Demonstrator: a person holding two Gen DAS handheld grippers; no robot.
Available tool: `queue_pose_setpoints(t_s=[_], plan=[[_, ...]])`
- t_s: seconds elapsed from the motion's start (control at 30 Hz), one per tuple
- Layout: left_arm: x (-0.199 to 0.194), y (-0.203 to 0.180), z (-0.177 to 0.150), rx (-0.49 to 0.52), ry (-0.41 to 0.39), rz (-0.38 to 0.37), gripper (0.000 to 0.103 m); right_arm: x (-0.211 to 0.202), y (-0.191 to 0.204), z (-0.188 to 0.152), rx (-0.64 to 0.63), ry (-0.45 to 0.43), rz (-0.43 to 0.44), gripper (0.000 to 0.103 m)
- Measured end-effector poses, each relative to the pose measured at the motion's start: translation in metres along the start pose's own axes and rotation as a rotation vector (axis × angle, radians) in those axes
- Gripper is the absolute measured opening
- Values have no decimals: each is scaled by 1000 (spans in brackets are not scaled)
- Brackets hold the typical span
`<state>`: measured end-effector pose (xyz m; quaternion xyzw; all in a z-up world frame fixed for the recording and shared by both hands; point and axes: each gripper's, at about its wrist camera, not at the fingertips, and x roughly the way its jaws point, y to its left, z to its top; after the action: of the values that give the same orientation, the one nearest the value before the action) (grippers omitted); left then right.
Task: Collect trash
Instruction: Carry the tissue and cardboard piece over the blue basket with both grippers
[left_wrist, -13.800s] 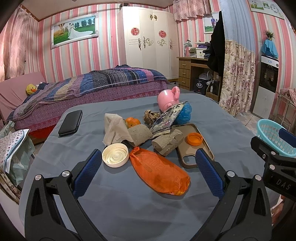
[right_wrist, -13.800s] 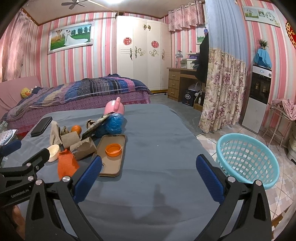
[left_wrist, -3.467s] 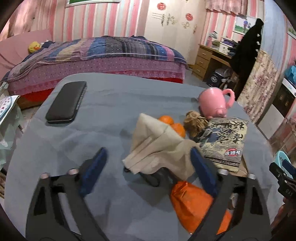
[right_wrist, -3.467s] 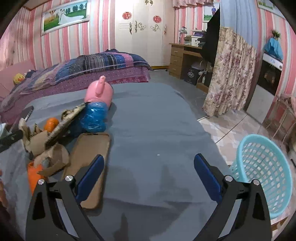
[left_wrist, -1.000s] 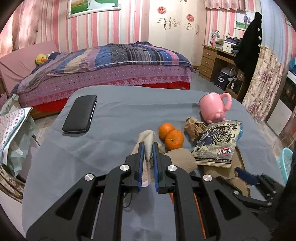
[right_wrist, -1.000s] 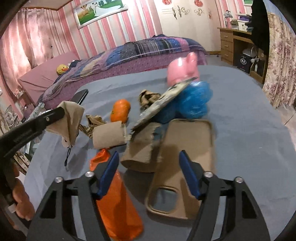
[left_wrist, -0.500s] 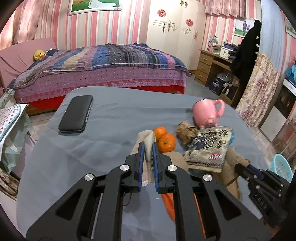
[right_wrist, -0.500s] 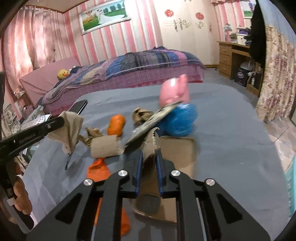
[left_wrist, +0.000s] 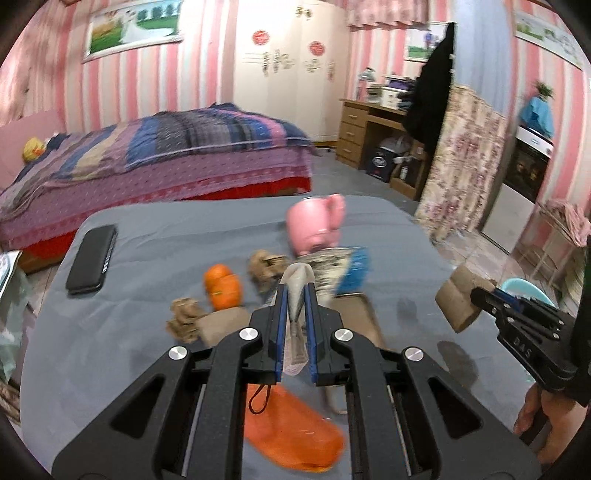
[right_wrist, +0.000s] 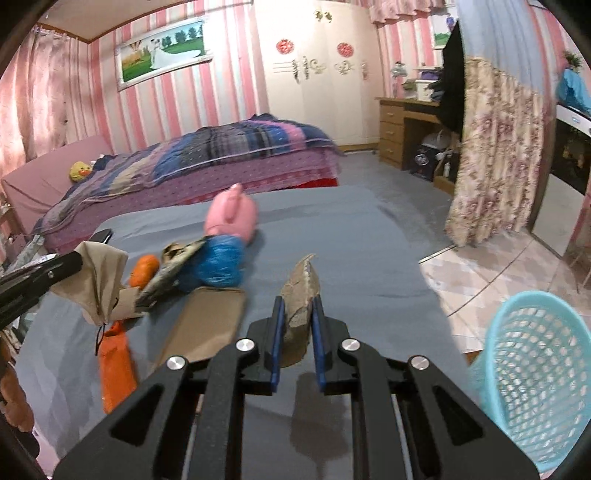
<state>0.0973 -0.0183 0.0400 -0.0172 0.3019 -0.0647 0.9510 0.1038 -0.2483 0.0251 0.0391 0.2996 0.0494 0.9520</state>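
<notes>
My left gripper (left_wrist: 295, 295) is shut on a beige crumpled mask (left_wrist: 297, 286) and holds it above the grey table; the mask also shows in the right wrist view (right_wrist: 101, 275). My right gripper (right_wrist: 298, 308) is shut on a torn piece of brown cardboard (right_wrist: 301, 295), lifted off the table; the cardboard also shows in the left wrist view (left_wrist: 456, 302). A turquoise basket (right_wrist: 532, 387) stands on the floor at the right. An orange bag (left_wrist: 295, 432), a cardboard roll (left_wrist: 221, 325), crumpled brown paper (left_wrist: 183, 317), a snack wrapper (left_wrist: 332, 269) and a blue bag (right_wrist: 219, 264) lie on the table.
Two oranges (left_wrist: 223, 288), a pink mug (left_wrist: 314, 225), a brown phone case (right_wrist: 208, 325) and a black phone (left_wrist: 92, 258) lie on the grey table (left_wrist: 155, 236). A bed (left_wrist: 155, 155) stands behind it. A floral curtain (right_wrist: 495, 155) hangs at the right.
Both grippers have swung to the right with their loads. The right gripper has lifted the cardboard away from the pile, and the turquoise basket has come into its view.
</notes>
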Motion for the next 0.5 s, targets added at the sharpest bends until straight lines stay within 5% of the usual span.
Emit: queue_pose_setpoints(t_s=[0.5], plan=[[-18, -174, 24, 205, -68, -203, 8, -70, -134, -2, 117, -82, -315, 15]])
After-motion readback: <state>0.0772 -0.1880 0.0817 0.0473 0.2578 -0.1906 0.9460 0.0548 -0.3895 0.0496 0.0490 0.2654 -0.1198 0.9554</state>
